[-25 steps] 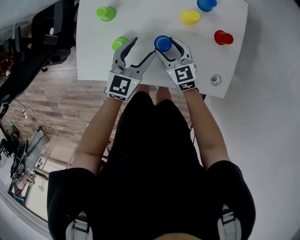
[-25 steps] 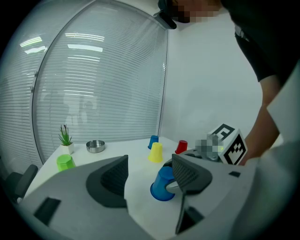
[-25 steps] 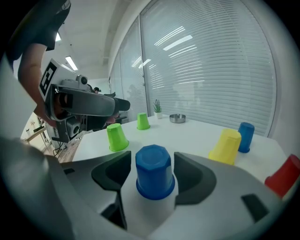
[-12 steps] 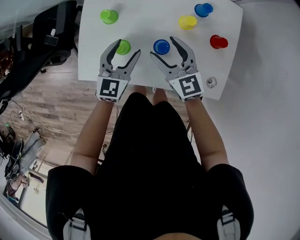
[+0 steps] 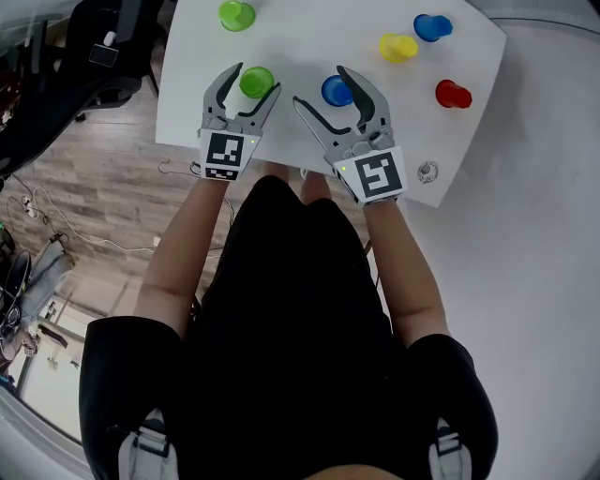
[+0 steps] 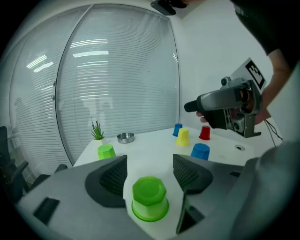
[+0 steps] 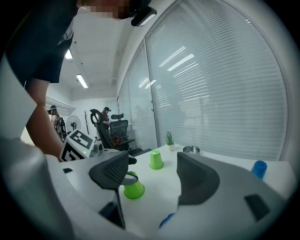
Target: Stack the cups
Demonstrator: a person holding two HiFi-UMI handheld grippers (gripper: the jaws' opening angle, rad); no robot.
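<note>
- Green plastic, upside down: the near green cup (image 6: 149,197) stands near the front edge of the white worktop (image 5: 300,37), between the jaws of the left gripper (image 5: 251,82).
- The left jaws are released. One sits on each side of this cup, bare worktop shows in the gap on both sides, and neither pad presses on it.
- The right gripper (image 5: 319,84) has its jaws spread wide; they have just been opening and grasp nothing.
- The near blue cup (image 5: 336,91) stands upside down on the worktop. From the head view it lies in the gap of the right jaws. In the right gripper view only a blue sliver shows low beneath them.
- The left gripper view shows the right gripper held in the air above the worktop, off to the right.
- The far green cup (image 5: 236,14) stands at the back left, well apart from the near one.
- The yellow cup (image 5: 397,47) and the far blue cup (image 5: 431,27) stand near each other at the back right.
- The red cup (image 5: 453,94) stands by itself nearer the right edge.
- Every cup rests singly on the worktop, mouth down.
- A small plant (image 6: 97,131) and a metal bowl (image 6: 125,137) sit at the far end, in front of the blinds.
- A wooden floor (image 5: 103,206) lies left of the worktop, and the right gripper view shows an office chair (image 7: 115,129) beyond it.
</note>
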